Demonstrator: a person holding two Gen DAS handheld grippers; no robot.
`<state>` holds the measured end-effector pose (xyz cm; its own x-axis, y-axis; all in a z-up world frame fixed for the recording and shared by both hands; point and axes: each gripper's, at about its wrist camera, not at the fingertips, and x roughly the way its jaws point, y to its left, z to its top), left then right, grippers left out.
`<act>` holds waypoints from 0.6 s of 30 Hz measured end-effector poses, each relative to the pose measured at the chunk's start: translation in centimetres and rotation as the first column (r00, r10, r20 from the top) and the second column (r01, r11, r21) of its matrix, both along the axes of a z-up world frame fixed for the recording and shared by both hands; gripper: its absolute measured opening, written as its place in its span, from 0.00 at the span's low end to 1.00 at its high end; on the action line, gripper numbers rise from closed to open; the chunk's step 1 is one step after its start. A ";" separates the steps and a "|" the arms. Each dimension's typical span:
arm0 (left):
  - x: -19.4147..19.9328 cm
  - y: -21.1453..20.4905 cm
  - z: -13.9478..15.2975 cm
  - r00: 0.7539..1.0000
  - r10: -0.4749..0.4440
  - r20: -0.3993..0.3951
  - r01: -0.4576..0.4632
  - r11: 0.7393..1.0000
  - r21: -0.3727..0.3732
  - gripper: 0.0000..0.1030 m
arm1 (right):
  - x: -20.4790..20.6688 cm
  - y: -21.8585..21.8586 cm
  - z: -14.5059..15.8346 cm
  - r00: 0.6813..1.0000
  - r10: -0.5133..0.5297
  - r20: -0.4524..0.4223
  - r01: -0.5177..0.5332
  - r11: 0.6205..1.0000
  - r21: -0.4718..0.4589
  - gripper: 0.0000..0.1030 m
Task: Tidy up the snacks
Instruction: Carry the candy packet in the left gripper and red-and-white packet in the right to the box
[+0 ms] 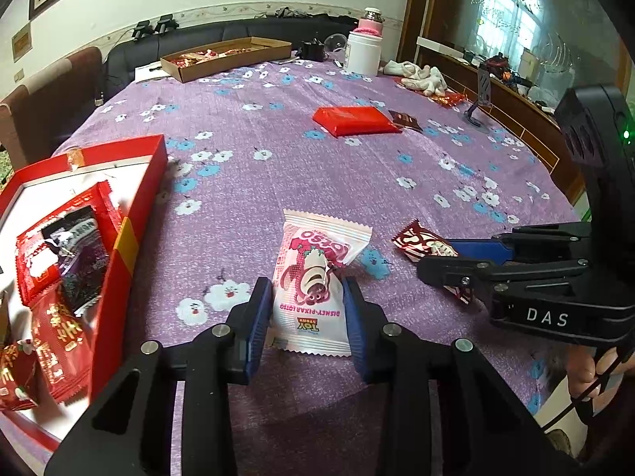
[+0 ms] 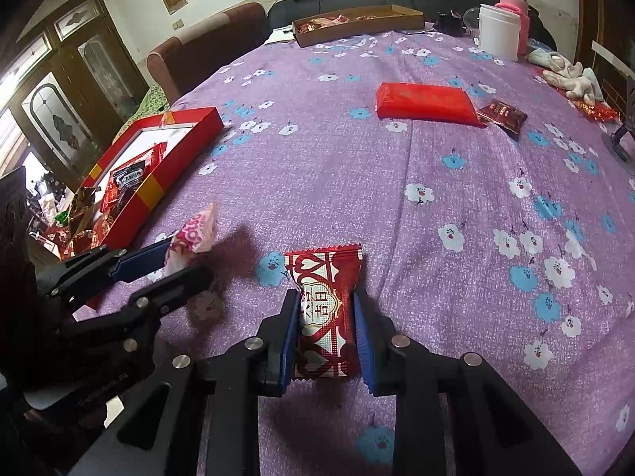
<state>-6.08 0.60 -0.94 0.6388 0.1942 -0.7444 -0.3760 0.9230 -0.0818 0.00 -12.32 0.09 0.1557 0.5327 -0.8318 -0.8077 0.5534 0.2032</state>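
Left gripper (image 1: pixel 307 309) is clamping the pink snack packet (image 1: pixel 315 281), long axis pointing far. Right gripper (image 2: pixel 326 331) is clamping the red snack packet (image 2: pixel 324 311), likewise lengthwise along the fingers.

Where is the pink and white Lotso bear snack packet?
The pink and white Lotso snack packet sits between the left gripper fingers, right of the red cardboard box holding other snacks.

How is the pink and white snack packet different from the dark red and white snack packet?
The pink packet shows a cartoon bear and sits in the left hand-held gripper; the dark red packet shows hearts and sits in the right hand-held gripper. The pink one looks larger. Both are sealed, with crimped ends.
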 end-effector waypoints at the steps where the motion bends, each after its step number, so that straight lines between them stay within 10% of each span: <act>1: -0.2 0.1 0.1 1.000 0.003 0.003 -0.003 1.000 0.000 0.32 | 0.1 0.0 0.0 1.000 0.000 -0.001 0.000 1.000 0.002 0.26; 18: -5.8 1.4 3.5 0.995 0.079 0.067 -0.080 0.996 0.027 0.32 | -2.0 2.4 1.3 0.997 0.076 0.005 -0.077 0.997 0.031 0.26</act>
<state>-11.84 2.04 2.52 0.6679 0.2674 -0.6945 -0.4429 0.8928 -0.0822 -1.99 -9.95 1.37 0.1164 0.5690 -0.8140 -0.8482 0.4833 0.2165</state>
